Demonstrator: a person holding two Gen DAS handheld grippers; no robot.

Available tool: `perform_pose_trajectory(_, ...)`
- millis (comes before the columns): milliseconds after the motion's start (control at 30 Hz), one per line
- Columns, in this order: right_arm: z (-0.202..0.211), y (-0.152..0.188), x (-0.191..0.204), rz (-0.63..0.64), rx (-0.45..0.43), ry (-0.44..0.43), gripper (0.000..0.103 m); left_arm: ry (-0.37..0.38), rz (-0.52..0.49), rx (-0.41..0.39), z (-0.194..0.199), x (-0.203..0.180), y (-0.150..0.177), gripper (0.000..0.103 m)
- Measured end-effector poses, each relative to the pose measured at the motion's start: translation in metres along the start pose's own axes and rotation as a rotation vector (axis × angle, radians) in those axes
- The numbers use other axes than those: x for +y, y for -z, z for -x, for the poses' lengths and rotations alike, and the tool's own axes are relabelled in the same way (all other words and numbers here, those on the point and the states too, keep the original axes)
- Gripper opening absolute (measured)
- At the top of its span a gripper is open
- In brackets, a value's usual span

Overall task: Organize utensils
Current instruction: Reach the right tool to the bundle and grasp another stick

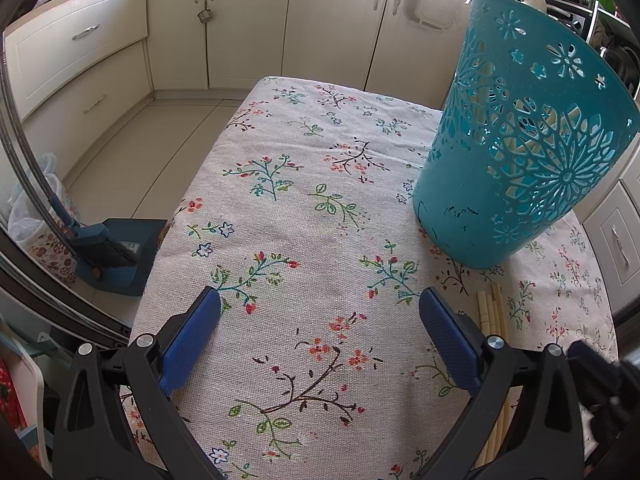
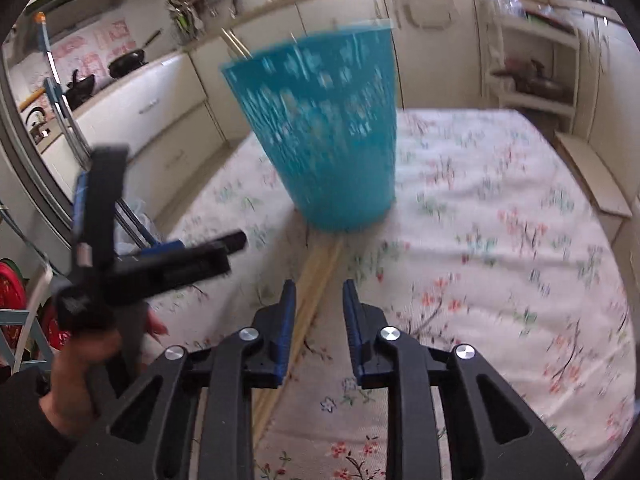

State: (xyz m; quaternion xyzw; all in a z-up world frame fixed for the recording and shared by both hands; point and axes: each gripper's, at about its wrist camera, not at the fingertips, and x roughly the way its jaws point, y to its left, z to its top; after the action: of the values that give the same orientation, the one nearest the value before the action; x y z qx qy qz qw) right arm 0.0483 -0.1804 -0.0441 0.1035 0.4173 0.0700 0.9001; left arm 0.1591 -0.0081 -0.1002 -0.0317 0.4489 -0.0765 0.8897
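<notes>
- Left wrist view — the left hand-held gripper (image 1: 320,322) hangs over the surface covered in a floral linen cloth (image 1: 288,208) with its blue pads spread wide and nothing between them. The tall teal plastic basket with cut-out flower patterns (image 1: 520,152) stands upright at the right. Near its base lies a bundle of pale wooden chopsticks (image 1: 491,312), flat on the cloth just beside the right-hand pad; their long axis runs from the basket's foot back toward the camera.
- Right wrist view — blurred. The right hand-held gripper (image 2: 319,304) has its pads slightly parted and empty; the chopsticks (image 2: 320,272) lie under and beside its left-hand pad, not gripped. They point up the picture at the basket (image 2: 320,128), their far ends close to its base. Thin sticks seem to poke above its rim already.
- Step in hand, as I judge it — reaching for more chopsticks. Next: centre the jaws across the bundle, lower, close on a few, then lift and tip them upright into the basket.
</notes>
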Motion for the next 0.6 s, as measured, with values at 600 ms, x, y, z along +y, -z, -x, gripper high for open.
perform_pose_trajectory(600, -0.038, -0.001, 0.002, -0.009, 0.087, 0.042, 0.020, -0.002, 0.000, 0.001, 0.000, 0.000, 0.000, 0.096)
